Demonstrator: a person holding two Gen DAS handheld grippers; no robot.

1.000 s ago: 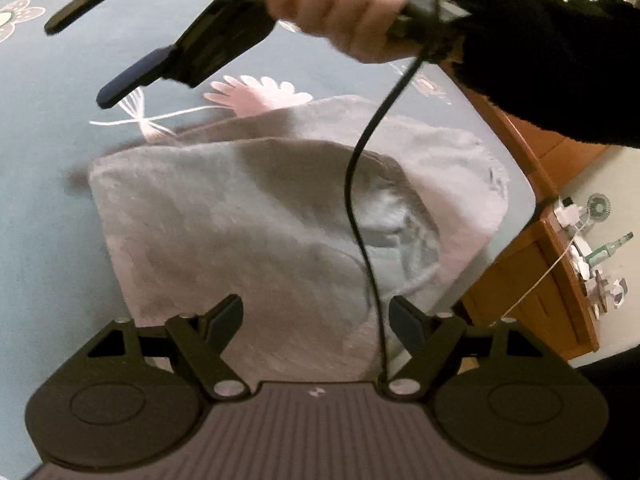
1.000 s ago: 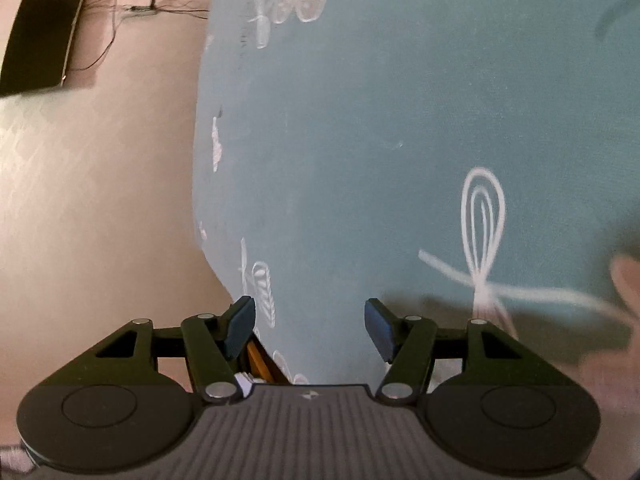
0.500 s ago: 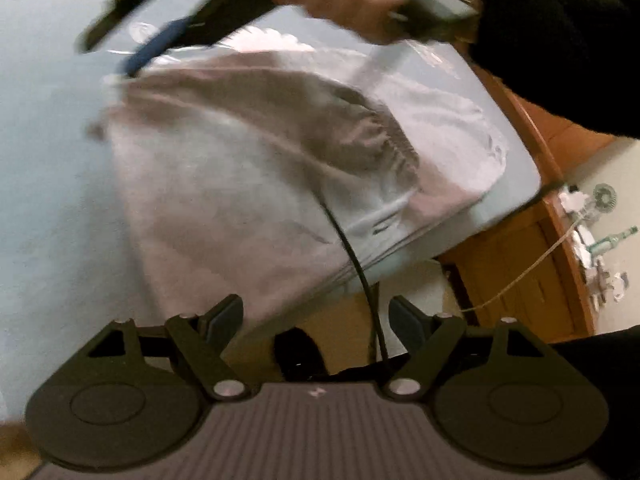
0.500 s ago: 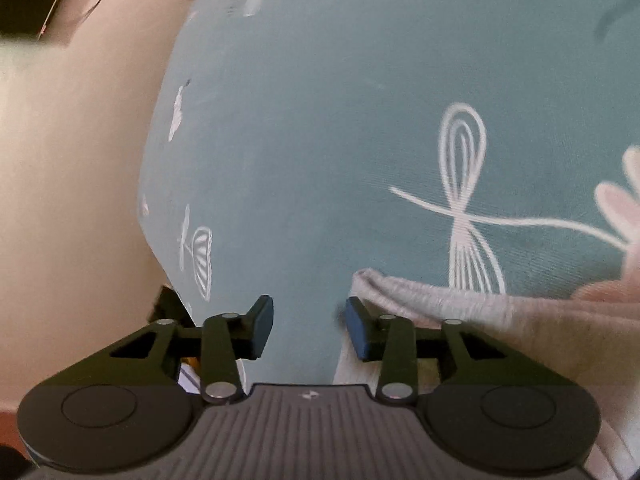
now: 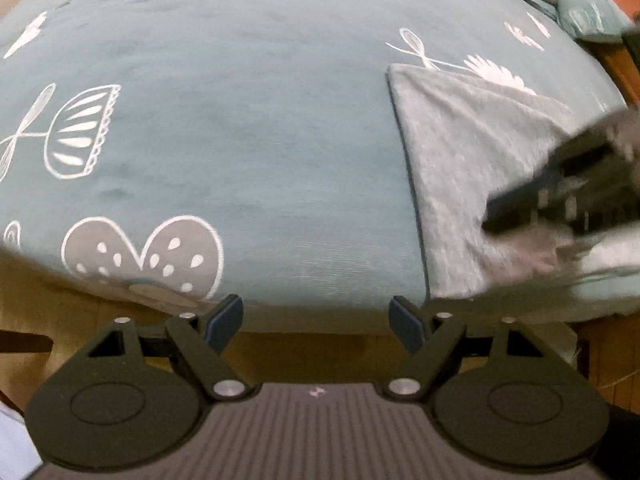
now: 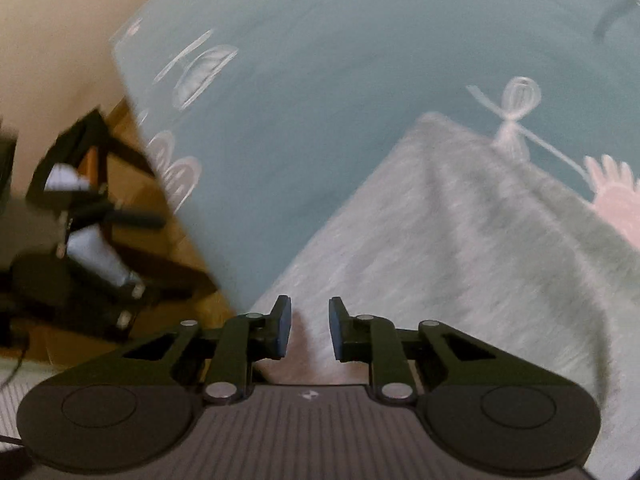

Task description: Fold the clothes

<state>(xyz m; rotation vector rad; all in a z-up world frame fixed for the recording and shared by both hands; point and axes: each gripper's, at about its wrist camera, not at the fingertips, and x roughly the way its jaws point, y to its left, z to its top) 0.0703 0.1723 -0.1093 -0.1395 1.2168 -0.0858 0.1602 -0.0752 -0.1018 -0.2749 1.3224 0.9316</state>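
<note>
The left gripper (image 5: 316,322) points steeply down at the near edge of a bed (image 5: 248,128) covered in a teal sheet printed with white kitchen drawings. Its fingers (image 5: 224,318) stand wide apart and released, with only the sheet's edge and the wooden floor (image 5: 312,334) between them. The grey garment (image 5: 456,168) lies flat on the bed, ahead and to the right of these fingers, its straight left edge running from the bed's front edge up toward a whisk drawing.

The right gripper (image 6: 309,328) appears in the left wrist view as a dark, blurred shape over the garment's right part. In its own view its fingers (image 6: 282,328) are closing, a narrow gap left between them. The grey cloth (image 6: 460,240) lies directly under and ahead of them, spreading off to the right. Whether the pads already press on any fabric cannot be told; the cloth seen in the gap looks to lie below them.
</note>
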